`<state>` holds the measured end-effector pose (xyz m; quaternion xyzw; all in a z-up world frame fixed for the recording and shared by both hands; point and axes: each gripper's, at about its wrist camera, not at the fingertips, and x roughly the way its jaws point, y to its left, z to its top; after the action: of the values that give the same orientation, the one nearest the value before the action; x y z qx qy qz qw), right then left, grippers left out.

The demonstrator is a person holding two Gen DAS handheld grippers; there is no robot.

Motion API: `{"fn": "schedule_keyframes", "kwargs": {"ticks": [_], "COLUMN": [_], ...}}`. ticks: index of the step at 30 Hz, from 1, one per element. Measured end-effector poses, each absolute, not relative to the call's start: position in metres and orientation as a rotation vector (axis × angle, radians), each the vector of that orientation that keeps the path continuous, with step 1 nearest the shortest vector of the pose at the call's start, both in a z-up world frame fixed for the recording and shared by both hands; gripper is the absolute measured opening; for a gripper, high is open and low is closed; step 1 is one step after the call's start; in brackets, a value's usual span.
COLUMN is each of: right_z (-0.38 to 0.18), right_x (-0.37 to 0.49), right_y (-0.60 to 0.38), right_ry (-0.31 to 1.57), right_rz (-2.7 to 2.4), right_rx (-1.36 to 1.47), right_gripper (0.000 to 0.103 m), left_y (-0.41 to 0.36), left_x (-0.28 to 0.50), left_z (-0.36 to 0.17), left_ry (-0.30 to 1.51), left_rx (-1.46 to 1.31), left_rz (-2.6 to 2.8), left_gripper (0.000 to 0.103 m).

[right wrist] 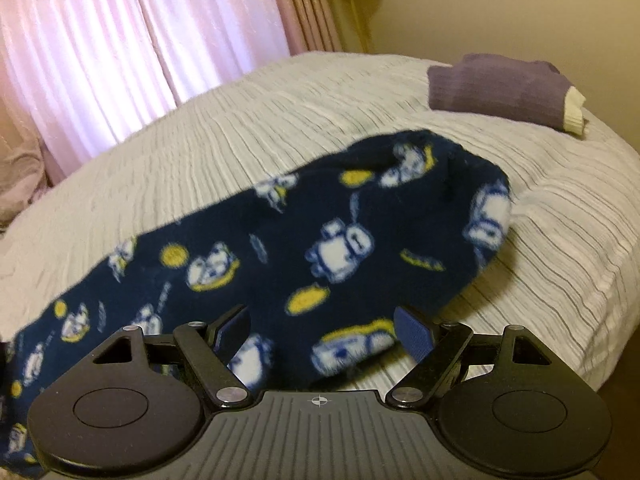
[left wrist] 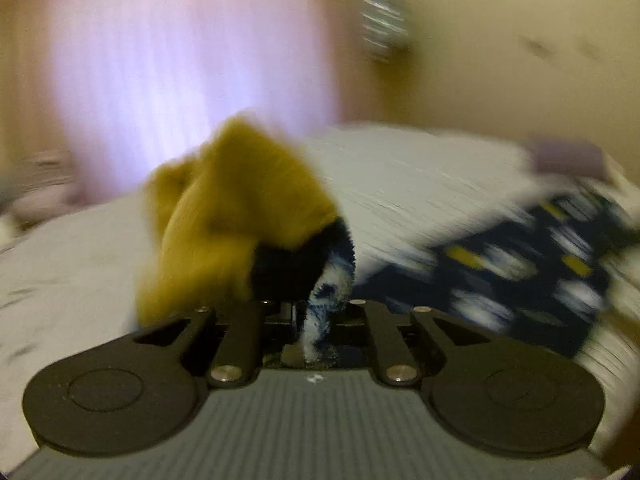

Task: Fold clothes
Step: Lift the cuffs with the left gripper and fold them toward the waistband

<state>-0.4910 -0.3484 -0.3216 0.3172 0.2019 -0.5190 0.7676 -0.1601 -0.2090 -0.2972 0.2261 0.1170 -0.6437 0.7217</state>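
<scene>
Fleece garment (right wrist: 320, 248) ×1 on bed (right wrist: 280, 120) | left gripper (left wrist: 298, 312) jaws clamping it | right gripper (right wrist: 320, 332) jaws spread

Bed (right wrist: 280, 120), white ribbed cover: navy fleece garment (right wrist: 320, 232), folded purple sweater (right wrist: 496, 84).

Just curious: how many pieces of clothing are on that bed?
2: the navy fleece garment stretched across the bed's near side, and a folded purple garment at the far right corner. Others may lie out of view.

Both my wrist views sit low, facing the pink curtain (right wrist: 100, 52), close over the shared white ribbed bedspread (left wrist: 420, 184) and navy printed fleece (right wrist: 320, 240).
</scene>
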Motion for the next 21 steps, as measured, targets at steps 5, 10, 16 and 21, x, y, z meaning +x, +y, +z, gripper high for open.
{"fn": "schedule_keyframes", "kwargs": {"ticks": [5,10,16,21], "right_z": [-0.326,-0.330,-0.336,-0.360], "right_x": [-0.480,-0.470,-0.457,-0.442], "right_y": [-0.351,-0.354,-0.357,-0.353], "right_ry": [0.373,0.305,0.221,0.228], "right_rz": [-0.991,-0.849,-0.671,-0.589], "right_rx": [0.840,0.985,1.150,1.324], "right_gripper": [0.082,0.082,0.082,0.082], "left_y": [-0.235,-0.217,-0.171,-0.144], "left_x": [-0.210,-0.202,-0.161,-0.110], "left_z": [-0.371,-0.341,-0.305,-0.298], "left_ry": [0.346,0.386,0.528,0.665], "left_rx": [0.714,0.651,0.432,0.265], "left_rz": [-1.449,-1.528,-1.526,-1.404], "left_gripper": [0.015,0.030,0.031,0.030]}}
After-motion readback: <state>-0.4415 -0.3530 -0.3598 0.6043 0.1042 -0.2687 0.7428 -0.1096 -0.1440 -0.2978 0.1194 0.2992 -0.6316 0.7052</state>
